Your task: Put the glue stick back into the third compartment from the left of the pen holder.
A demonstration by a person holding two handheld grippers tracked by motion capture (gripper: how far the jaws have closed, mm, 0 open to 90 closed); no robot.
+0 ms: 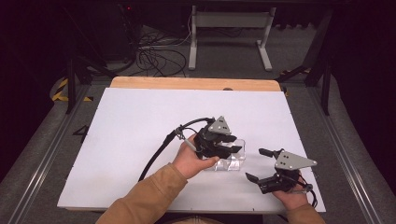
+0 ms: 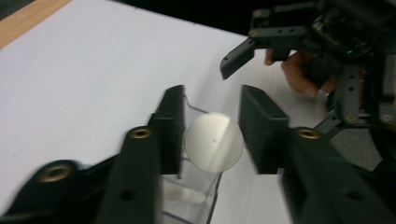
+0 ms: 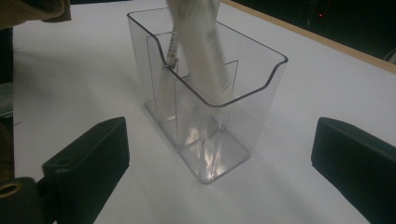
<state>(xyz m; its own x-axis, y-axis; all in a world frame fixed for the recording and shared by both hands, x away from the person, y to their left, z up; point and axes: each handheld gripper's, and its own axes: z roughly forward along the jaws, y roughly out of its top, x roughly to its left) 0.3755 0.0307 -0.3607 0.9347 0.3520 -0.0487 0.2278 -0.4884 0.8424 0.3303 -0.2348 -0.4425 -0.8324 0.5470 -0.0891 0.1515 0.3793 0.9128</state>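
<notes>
Looks like the step is dropping a white tube point(image 3: 198, 44) into a clear plastic box point(image 3: 210, 112) w/ dividers, standing upright near the front right of the white table point(image 1: 140, 121). Left gripper point(image 1: 219, 144) hovers right over the box; in the left gripper view the tube's round end point(image 2: 214, 141) sits between the jaws, touching or nearly touching the left one w/ a gap at the right. Can't tell if it's gripped or already let go, jaws look part open. Tube leans tilted in a back compartment, lower end blurred.

Right gripper point(image 1: 261, 165) is spread wide, empty, just beside the box & pointing at it.

Next, prob: let the tube settle, lift left gripper straight up w/o snagging rim or tipping the box. Right gripper is near enough to steady it. Nothing else on the table; cables & a stand on the floor beyond
</notes>
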